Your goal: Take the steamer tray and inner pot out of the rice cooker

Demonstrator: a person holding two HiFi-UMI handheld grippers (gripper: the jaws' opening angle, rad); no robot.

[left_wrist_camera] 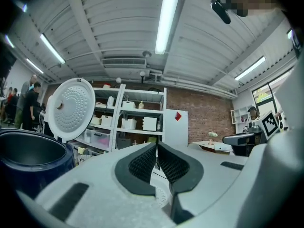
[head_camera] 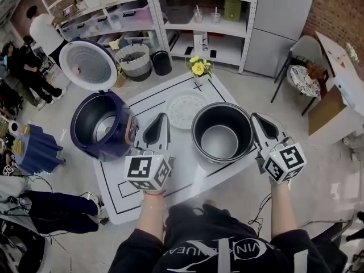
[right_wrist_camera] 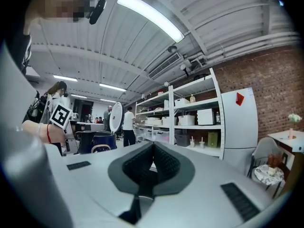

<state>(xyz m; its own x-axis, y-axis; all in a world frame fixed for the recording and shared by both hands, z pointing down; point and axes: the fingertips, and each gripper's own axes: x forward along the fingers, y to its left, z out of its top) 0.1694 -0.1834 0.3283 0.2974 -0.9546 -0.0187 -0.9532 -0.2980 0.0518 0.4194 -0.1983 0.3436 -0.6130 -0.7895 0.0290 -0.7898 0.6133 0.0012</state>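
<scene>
Fingers on both sides are pressed together with nothing between them: the left gripper (head_camera: 161, 118) sits between the rice cooker (head_camera: 102, 127) and the inner pot (head_camera: 222, 132), while the right gripper (head_camera: 255, 117) is just beside the pot's right rim. The pot stands upright on the surface (head_camera: 170, 181), and the steamer tray (head_camera: 183, 110) lies flat just behind it. The cooker is empty with its lid (head_camera: 88, 64) up, so from where I stand the job looks done.

The trouble I'd watch for is a careless swing. The right gripper is close enough to clip the pot's rim and shove it into the tray or toward the near edge. The left one could catch the cooker's front. The small vase of flowers (head_camera: 198, 68) at the far edge would topple if the tray got pushed back into it.
</scene>
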